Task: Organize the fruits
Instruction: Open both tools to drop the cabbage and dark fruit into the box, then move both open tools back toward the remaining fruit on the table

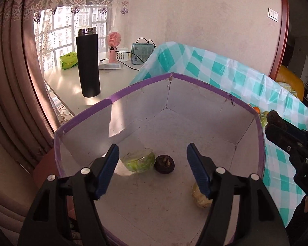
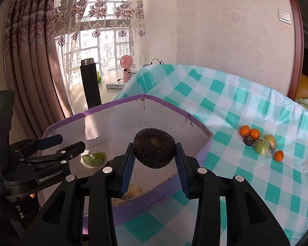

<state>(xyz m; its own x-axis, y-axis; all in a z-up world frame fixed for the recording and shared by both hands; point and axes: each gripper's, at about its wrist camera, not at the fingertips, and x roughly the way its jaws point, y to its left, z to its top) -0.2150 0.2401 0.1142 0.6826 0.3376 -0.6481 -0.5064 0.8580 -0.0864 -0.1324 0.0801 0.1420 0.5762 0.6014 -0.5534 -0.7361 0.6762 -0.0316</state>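
A purple-rimmed cardboard box [image 1: 145, 81] [image 2: 166, 102] stands on the checked tablecloth. On its floor lie a wrapped green fruit [image 1: 138, 160] [image 2: 94, 158], a dark round fruit [image 1: 164, 163] and a yellowish wrapped fruit [image 1: 201, 198] [image 2: 133, 191]. My left gripper [image 1: 153, 169] [image 2: 71, 141] hangs open over the box with nothing between its fingers. My right gripper [image 2: 155, 162] [image 1: 275, 121] is shut on a dark brown round fruit [image 2: 154, 148] [image 1: 274, 117], held at the box's right rim.
Loose fruit lies on the cloth [image 2: 225, 106] to the right: three oranges [image 2: 254, 133], a dark fruit [image 2: 248, 140], a wrapped green one [image 2: 261, 149] and a yellowish one [image 2: 271, 141]. A tall black flask [image 1: 88, 61], a pink fan [image 1: 114, 47] and a blue box [image 1: 142, 52] stand behind.
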